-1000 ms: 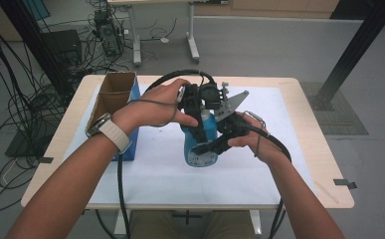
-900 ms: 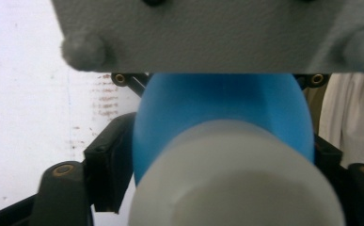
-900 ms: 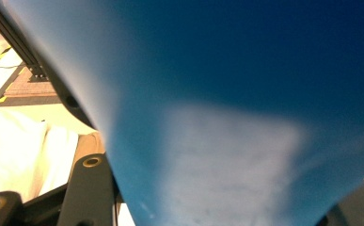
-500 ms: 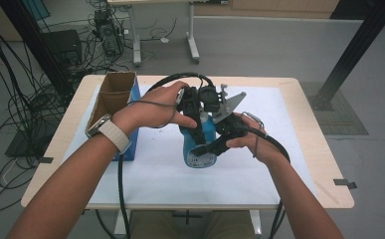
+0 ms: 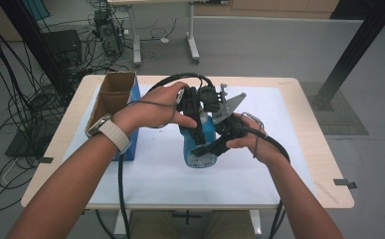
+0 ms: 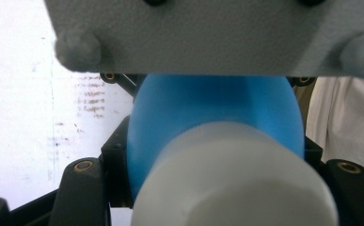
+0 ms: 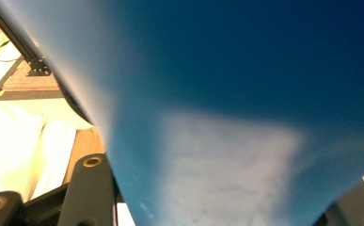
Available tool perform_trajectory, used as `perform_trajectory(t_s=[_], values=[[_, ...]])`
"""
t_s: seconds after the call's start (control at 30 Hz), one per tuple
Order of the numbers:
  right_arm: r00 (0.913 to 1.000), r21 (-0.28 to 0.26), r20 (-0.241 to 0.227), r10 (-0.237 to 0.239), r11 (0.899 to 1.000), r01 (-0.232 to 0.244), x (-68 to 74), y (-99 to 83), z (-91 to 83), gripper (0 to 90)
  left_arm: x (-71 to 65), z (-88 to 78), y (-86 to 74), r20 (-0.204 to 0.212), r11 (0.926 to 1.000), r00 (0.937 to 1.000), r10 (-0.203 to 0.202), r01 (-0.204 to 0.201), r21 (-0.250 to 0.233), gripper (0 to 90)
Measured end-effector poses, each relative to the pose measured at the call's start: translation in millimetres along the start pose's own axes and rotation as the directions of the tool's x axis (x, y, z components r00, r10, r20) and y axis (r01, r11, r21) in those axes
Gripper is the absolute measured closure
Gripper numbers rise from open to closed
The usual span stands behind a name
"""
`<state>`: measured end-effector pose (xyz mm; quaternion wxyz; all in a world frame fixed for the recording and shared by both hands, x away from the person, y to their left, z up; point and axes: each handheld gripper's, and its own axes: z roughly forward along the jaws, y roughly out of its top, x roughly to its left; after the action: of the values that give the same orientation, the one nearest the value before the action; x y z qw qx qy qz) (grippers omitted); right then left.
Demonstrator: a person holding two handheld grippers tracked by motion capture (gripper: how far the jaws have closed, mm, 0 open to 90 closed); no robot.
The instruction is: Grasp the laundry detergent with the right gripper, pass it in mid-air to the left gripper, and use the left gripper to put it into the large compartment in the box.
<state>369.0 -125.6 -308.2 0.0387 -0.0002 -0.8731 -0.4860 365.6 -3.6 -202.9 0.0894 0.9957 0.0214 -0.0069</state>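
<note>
The left gripper (image 5: 198,107) has just drawn its jaws in on the white cap (image 6: 231,188) of the blue bottle (image 5: 200,144); both hands otherwise stay put. The right gripper (image 5: 215,144) clamps the bottle's body (its label end toward six o'clock). The bottle is held above the white mat (image 5: 155,169), mid-table. At nine o'clock stands a cardboard box (image 5: 113,94).

The left gripper (image 5: 200,117) has just been closing its jaws — now they squeeze the blue bottle's (image 5: 202,142) white cap (image 6: 236,183).
</note>
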Motion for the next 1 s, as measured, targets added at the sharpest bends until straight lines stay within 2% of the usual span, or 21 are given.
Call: perform_trajectory(t_s=[1.0], values=[[1.0000, -0.006, 0.000, -0.005, 1.000, 0.005, 0.3, -0.5, 0.4, 42.8, 0.2, -1.0, -0.5, 0.009, 0.9999, 0.9999, -0.012, 0.012, 0.006, 37.6]])
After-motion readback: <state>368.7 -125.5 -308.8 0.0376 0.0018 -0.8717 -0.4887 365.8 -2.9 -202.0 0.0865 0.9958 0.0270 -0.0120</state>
